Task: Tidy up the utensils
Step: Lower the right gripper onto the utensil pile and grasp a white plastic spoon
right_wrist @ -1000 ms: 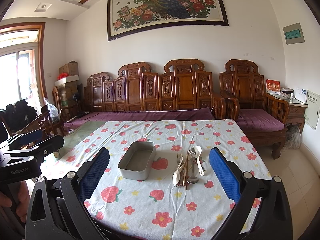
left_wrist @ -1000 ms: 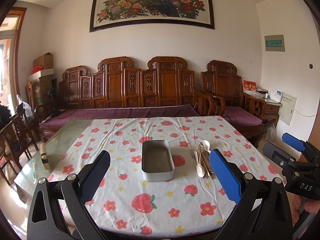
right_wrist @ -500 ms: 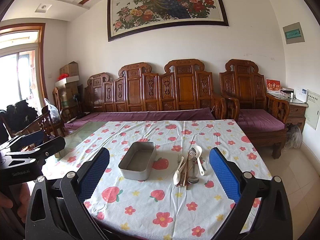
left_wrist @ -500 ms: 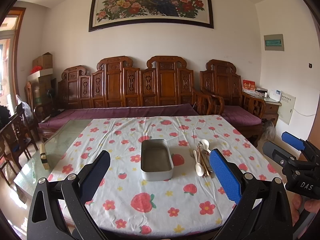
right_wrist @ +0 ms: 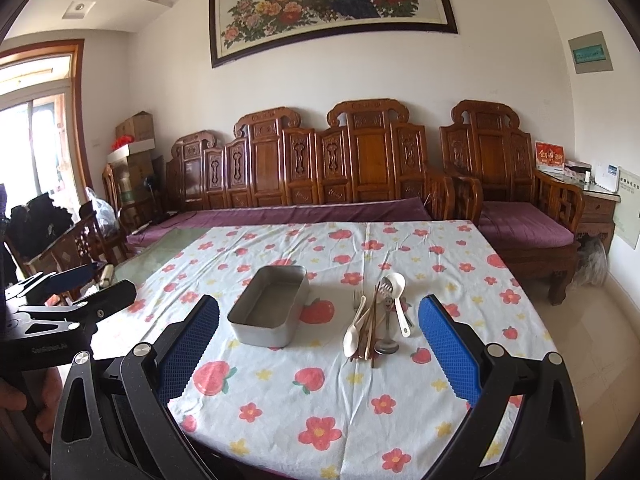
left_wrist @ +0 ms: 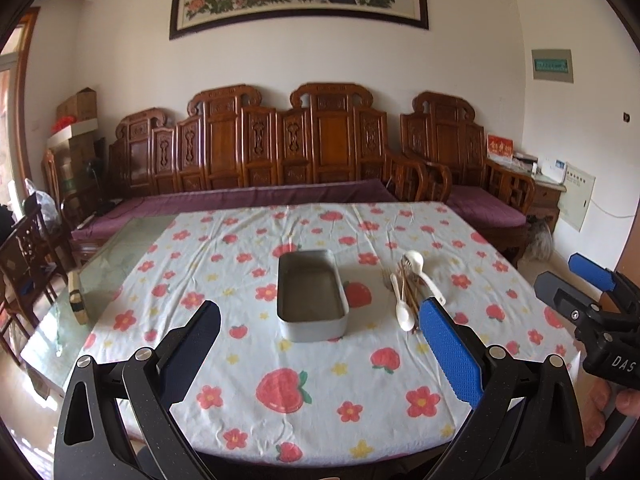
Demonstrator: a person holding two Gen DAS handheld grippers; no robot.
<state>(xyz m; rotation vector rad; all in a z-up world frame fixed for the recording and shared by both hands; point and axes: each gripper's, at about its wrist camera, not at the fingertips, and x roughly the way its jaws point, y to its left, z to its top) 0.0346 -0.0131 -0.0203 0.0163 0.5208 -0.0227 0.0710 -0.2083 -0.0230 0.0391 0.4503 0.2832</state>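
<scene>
Metal and pale plastic mix in the utensil pile [right_wrist: 376, 322], where spoons, a fork and chopsticks lie crossed on the flowered tablecloth [right_wrist: 320, 400] just right of the empty metal tray [right_wrist: 269, 309]. We hold the right tool [right_wrist: 319, 350] and the left tool [left_wrist: 320, 356] wide open, gripping nothing, short of the table [left_wrist: 112, 264]. Because the pieces overlap, we judge a pinch may drag neighbours or slip off a thin handle.
</scene>
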